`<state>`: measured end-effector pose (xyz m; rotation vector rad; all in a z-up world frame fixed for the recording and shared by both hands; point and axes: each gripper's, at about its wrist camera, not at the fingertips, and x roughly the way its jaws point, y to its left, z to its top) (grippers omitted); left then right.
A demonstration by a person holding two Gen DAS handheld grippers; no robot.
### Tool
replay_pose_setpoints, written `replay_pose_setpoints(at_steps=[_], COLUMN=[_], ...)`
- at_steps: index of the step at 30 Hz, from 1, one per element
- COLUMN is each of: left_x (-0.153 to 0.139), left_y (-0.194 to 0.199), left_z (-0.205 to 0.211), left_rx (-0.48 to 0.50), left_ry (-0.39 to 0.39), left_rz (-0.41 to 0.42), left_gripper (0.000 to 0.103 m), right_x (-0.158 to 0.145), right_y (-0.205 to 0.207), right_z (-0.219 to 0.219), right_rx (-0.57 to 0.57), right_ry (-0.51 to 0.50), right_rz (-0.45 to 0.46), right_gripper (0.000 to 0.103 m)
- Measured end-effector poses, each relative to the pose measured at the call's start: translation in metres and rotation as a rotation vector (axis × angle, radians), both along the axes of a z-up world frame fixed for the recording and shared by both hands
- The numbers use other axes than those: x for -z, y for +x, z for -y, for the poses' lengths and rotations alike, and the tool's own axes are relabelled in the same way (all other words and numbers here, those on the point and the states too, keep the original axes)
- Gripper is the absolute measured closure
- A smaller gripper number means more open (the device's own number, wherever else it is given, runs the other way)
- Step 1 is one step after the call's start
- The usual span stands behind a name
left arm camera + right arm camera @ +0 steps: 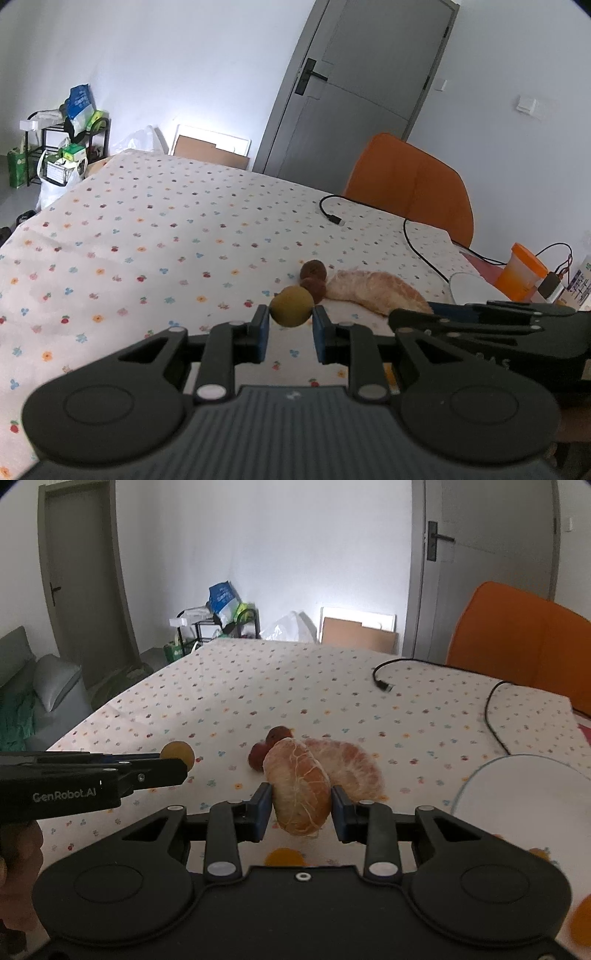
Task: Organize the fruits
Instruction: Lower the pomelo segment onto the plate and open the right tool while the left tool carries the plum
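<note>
Pale-orange peeled pomelo segment [301,790] sits clamped in my right gripper [301,805], raised near a second segment [351,768]. Left gripper [291,325] pinches a small yellow-green round fruit [291,311]. Next: carry both rightward to the white plate [524,797].

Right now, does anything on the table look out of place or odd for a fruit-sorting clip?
Mostly the black cable trailing loose across the tablecloth, its plug end lying free, unrelated to fruit. The peeled pomelo segments and small red fruits sit straight on the cloth, not on the white plate.
</note>
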<state>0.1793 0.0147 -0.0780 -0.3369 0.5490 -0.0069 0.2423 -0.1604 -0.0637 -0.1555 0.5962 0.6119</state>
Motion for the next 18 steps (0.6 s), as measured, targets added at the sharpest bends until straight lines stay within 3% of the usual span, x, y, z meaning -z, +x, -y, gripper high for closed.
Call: replay_pose_setpoints(at_steps=[18], left_x=[-0.021], left_y=[0.018], left_z=[0.062], left_rx=[0.124], left_ry=[0.059], left_rz=[0.030], left_gripper=[0.080], right_x=[-0.016], right_y=[-0.007], right_z=[0.076], right_rx=[0.134], right_ry=[0.081], right_rz=[0.055], right_gripper=[0.071])
